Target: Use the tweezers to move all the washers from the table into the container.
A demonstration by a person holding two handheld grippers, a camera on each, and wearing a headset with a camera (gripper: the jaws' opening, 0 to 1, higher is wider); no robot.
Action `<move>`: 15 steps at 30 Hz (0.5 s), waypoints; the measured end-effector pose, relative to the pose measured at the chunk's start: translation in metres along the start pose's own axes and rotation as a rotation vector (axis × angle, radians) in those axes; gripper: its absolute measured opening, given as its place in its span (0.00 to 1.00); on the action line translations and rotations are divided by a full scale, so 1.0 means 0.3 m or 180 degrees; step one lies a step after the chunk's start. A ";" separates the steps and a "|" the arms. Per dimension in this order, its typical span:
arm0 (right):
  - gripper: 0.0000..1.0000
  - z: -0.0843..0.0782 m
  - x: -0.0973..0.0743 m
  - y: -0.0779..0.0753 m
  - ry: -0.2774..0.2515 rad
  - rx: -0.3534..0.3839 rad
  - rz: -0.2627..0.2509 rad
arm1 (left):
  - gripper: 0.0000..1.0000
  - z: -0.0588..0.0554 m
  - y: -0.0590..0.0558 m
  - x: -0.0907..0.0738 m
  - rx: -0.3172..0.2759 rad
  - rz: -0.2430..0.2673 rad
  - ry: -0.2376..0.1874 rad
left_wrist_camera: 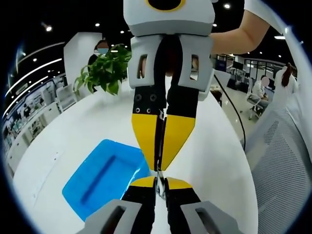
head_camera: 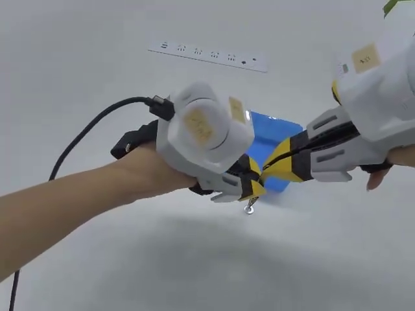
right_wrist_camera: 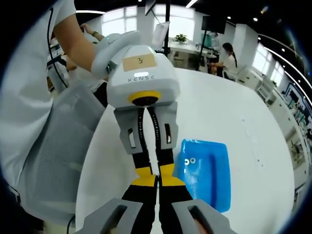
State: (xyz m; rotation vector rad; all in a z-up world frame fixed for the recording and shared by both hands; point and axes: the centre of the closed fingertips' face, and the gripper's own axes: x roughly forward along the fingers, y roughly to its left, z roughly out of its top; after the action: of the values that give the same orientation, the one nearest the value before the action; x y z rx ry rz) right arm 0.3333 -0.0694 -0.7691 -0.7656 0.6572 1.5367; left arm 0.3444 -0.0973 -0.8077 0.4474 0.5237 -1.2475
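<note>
Where my two grippers meet tip to tip above the table (head_camera: 130, 259), the left gripper (left_wrist_camera: 159, 187) has its yellow-tipped jaws pinched on a thin metal strip, which I take to be the tweezers (left_wrist_camera: 159, 181). The right gripper (right_wrist_camera: 157, 181) points straight at it with its jaws pressed together, its tips touching or almost touching the left ones. I cannot tell whether it also grips the strip. In the head view a small metal end hangs just below the left gripper's jaws. Just behind the meeting tips lies the blue container (head_camera: 279, 133), a shallow tray resting flat on the white table. In the right gripper view a few small washers (right_wrist_camera: 190, 160) lie inside it, towards one end. A white power strip (head_camera: 207, 56) lies well beyond the container on the same table
</note>
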 end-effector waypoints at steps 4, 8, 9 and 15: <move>0.00 0.019 -0.024 0.003 -0.0035 -0.0005 -0.0060 | 0.02 0.023 -0.002 -0.019 0.0038 0.0019 -0.0006; 0.00 0.040 -0.048 0.011 -0.0104 0.0050 -0.0138 | 0.02 0.049 -0.013 -0.042 0.0070 0.0019 0.0000; 0.00 0.047 -0.057 0.011 -0.0133 0.0049 -0.0188 | 0.01 0.058 -0.014 -0.051 0.0076 0.0025 0.0014; 0.07 0.091 -0.109 0.021 -0.0445 0.0350 -0.0446 | 0.01 0.111 -0.021 -0.099 0.0147 0.0042 0.0017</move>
State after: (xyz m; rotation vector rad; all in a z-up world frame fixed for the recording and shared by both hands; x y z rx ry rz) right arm 0.3259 -0.0691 -0.7266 -0.6028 0.5674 1.4002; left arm 0.3357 -0.0956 -0.7634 0.4924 0.4966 -1.2479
